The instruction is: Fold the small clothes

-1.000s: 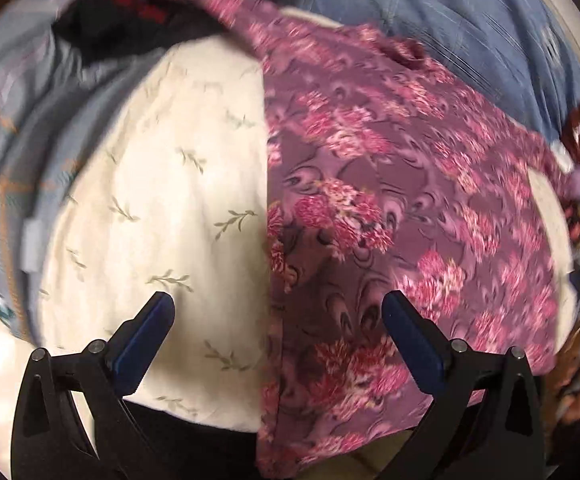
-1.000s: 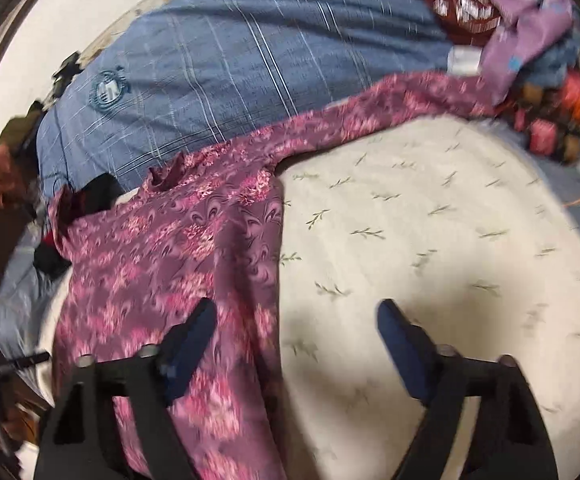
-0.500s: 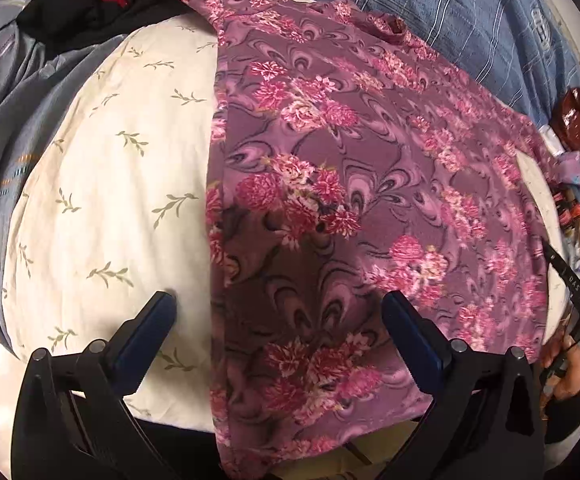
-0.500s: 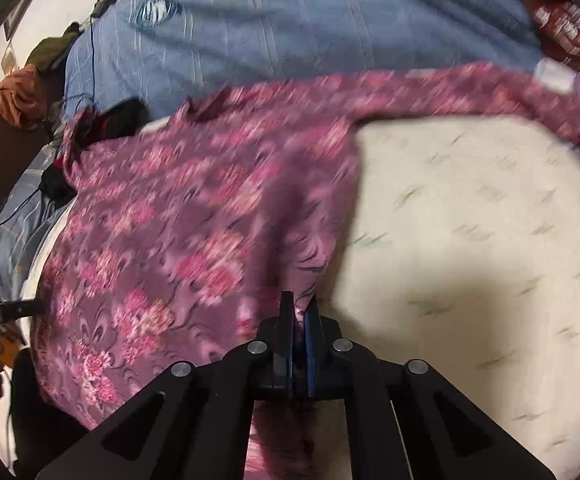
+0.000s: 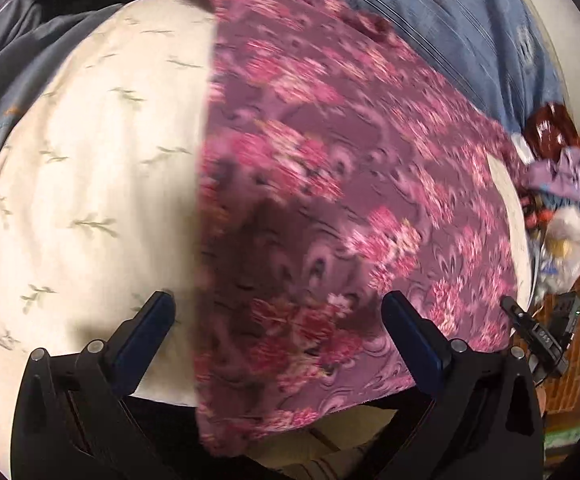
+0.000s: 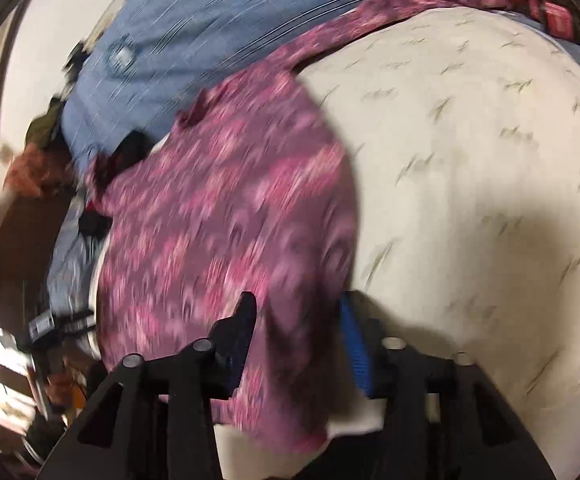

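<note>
Left wrist view: purple floral garment (image 5: 330, 208) spread flat on cream leaf-print cushion (image 5: 98, 184), straight left edge down cushion middle, hem hanging past near edge. Left gripper (image 5: 278, 316) spread wide above hem, nothing pinched. Bare cushion left of edge. Blue striped bedding (image 5: 450, 20) behind; clutter pile (image 5: 558, 184) far right.

Right wrist view: blurred. Right gripper (image 6: 298, 320) jaws opening, garment's right edge (image 6: 230, 220) between them, pads apart from cloth. Cushion (image 6: 470, 160) bare on right.
</note>
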